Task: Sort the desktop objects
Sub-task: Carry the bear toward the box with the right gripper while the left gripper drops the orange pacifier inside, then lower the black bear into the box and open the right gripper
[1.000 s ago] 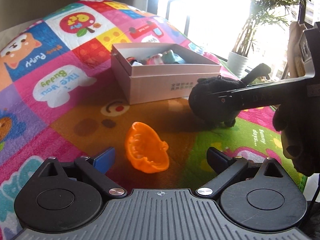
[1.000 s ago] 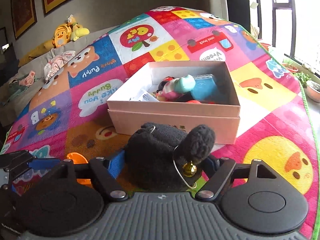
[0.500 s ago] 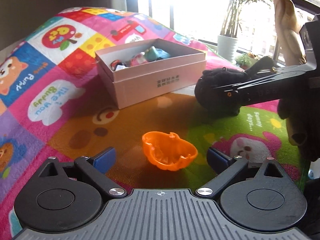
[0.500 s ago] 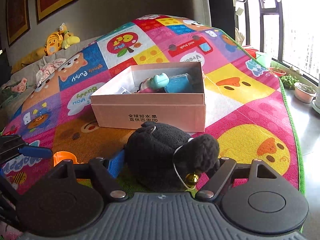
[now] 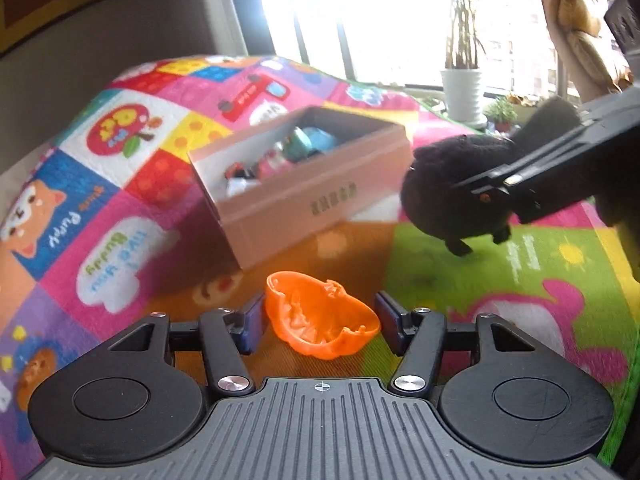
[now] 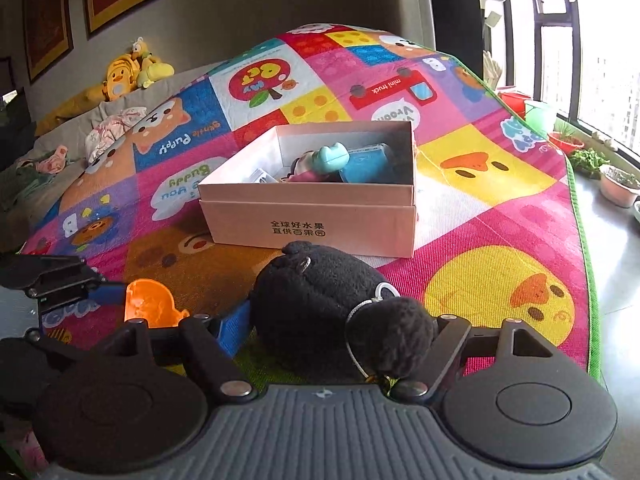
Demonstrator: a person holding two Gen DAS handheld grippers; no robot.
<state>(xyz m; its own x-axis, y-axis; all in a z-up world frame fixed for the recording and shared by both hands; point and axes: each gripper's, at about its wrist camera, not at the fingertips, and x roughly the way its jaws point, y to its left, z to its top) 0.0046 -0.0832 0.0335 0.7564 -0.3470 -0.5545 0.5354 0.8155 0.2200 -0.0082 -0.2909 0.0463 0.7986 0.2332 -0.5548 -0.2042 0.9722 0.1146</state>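
Note:
An orange pumpkin-shaped toy cup (image 5: 320, 320) lies between the blue pads of my left gripper (image 5: 320, 318). Its jaws are closing and both pads meet the cup's sides. The right wrist view shows the same cup (image 6: 150, 308) low on the left, with a left fingertip (image 6: 106, 294) beside it. My right gripper (image 6: 340, 320) is shut on a black plush toy (image 6: 320, 304), whose feet hang just above the mat in the left wrist view (image 5: 456, 200). A pink cardboard box (image 6: 312, 232) with several small toys inside stands open just beyond the plush.
A colourful patchwork play mat (image 6: 500, 216) covers the floor. Its green edge and bare floor with potted plants (image 6: 618, 184) lie to the right by the window. A grey sofa with yellow plush toys (image 6: 128, 76) stands at the far left. A tall plant pot (image 5: 460, 96) is behind the box.
My left gripper's jaws have closed in from wide apart onto the orange cup, and the gripper has rolled. The right gripper with the black plush has drawn back from the box.

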